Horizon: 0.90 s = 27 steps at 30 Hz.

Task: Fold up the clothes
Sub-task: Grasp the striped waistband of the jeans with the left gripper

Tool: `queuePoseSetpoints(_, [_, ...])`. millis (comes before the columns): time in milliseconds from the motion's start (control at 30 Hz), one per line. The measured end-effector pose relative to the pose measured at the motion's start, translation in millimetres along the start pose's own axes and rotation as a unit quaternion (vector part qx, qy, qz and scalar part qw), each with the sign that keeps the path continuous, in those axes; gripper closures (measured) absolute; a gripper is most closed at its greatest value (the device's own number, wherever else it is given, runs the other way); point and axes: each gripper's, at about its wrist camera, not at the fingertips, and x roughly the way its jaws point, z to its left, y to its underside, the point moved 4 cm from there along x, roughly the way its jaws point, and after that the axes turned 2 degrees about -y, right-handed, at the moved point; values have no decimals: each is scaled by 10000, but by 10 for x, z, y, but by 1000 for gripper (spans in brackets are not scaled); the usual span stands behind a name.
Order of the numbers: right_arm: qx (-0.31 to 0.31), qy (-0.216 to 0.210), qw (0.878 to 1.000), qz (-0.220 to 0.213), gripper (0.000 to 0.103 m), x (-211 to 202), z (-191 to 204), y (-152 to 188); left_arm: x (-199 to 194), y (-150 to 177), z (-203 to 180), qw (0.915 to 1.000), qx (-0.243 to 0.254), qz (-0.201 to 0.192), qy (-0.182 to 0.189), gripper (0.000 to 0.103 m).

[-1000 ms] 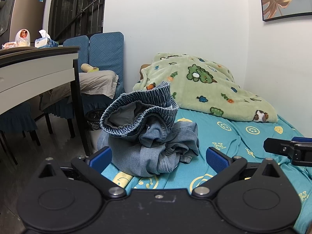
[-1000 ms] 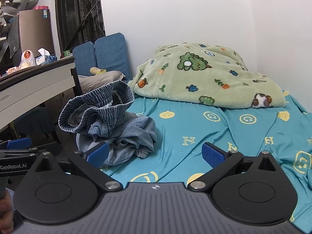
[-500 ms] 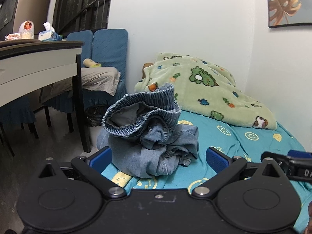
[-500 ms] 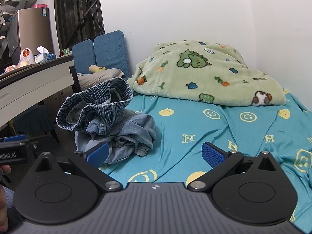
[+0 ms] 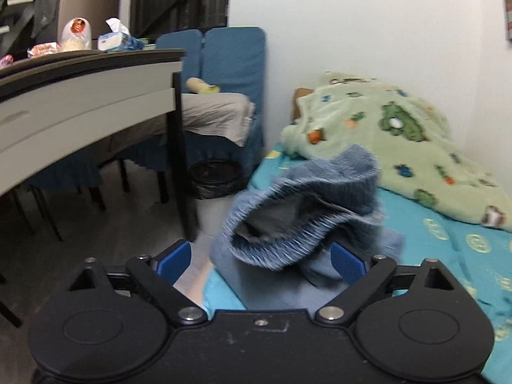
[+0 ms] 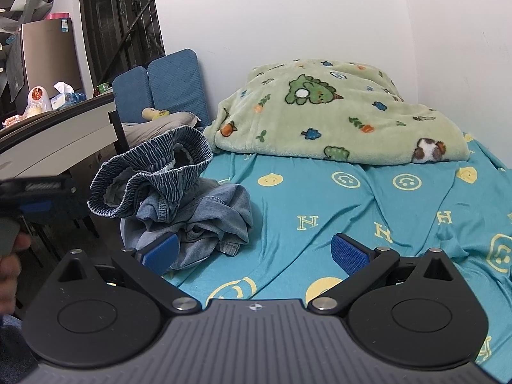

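At the near left edge of the bed (image 6: 320,198), a crumpled pair of denim trousers (image 6: 192,211) sits in a heap on the turquoise sheet printed with yellow smiley faces, its gathered elastic waistband (image 6: 150,172) standing up and gaping open on top. The left tool (image 5: 260,257) is right up against that heap: its blue pads (image 5: 347,262) flank the lower part of the denim, the jaws are closing, and the cloth lies between them, though the pads do not look to be pressing on it; the view there is blurred. From the other side, this tool shows as a dark smear at the far left, with part of a hand (image 6: 9,256) behind it. The right tool (image 6: 254,254) hangs over bare sheet just right of the pile, jaws spread wide with nothing between them, its left pad just in front of the denim's edge. A green fleece blanket (image 6: 336,118) with cartoon animals is bundled at the head of the bed against the white wall. Off to the left stands a surface (image 5: 80,96) carrying a tissue pack (image 5: 120,40), with blue-covered chairs (image 5: 224,60) behind it.
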Motion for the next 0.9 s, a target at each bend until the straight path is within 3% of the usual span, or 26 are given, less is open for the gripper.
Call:
queuePoseSetpoints(100, [44,35,10000,17,0,25,-40,-2,215,-76,14,9998,-127,179,35,12])
queuePoseSetpoints(267, [273,-50,9996,99,0,82,-118,1,475,-101,-15,9995,110,132,-279,14])
queuePoseSetpoints(467, [426,-68,9989,192,0,170,-205,15,803,-37,12,9984,-14,332,-462,21])
queuePoseSetpoints(533, [455,-67,9987,204,0,191,-227,16,889,-15,21,9977,-69,455,-490,30])
queuePoseSetpoints(667, [545,-94,9982,222,0,216,-267,17,985,-19,-3,9974,-39,489,-537,35])
queuePoseSetpoints(900, [544,-101,9983,184,0,240,-306,-7,1014,-34,-2,9969,-150,539,-545,86])
